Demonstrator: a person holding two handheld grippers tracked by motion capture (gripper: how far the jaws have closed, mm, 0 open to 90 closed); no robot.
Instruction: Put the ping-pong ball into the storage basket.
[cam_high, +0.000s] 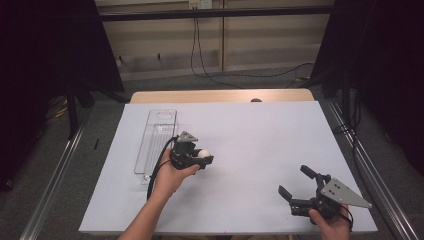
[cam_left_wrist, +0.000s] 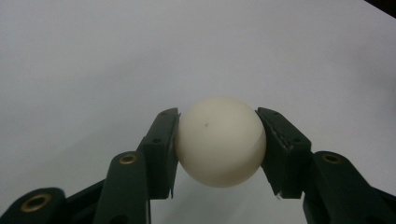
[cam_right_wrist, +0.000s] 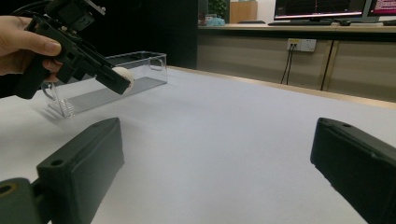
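A white ball (cam_left_wrist: 219, 141) sits clamped between the two black jaws of my left gripper (cam_high: 204, 156), which is shut on it and held a little above the white table sheet. In the high view the ball (cam_high: 202, 153) shows at the gripper's tip, just right of a clear plastic tray (cam_high: 156, 137). The right gripper view shows the same ball (cam_right_wrist: 126, 75) in front of the tray (cam_right_wrist: 140, 70). My right gripper (cam_high: 296, 183) is low at the table's front right, jaws wide apart, nothing between them.
The white sheet (cam_high: 260, 135) covers the table, with a strip of wooden tabletop (cam_high: 220, 95) at the far edge. Black frame posts and cables stand on both sides. A wall socket (cam_right_wrist: 301, 44) and monitors lie beyond the far edge.
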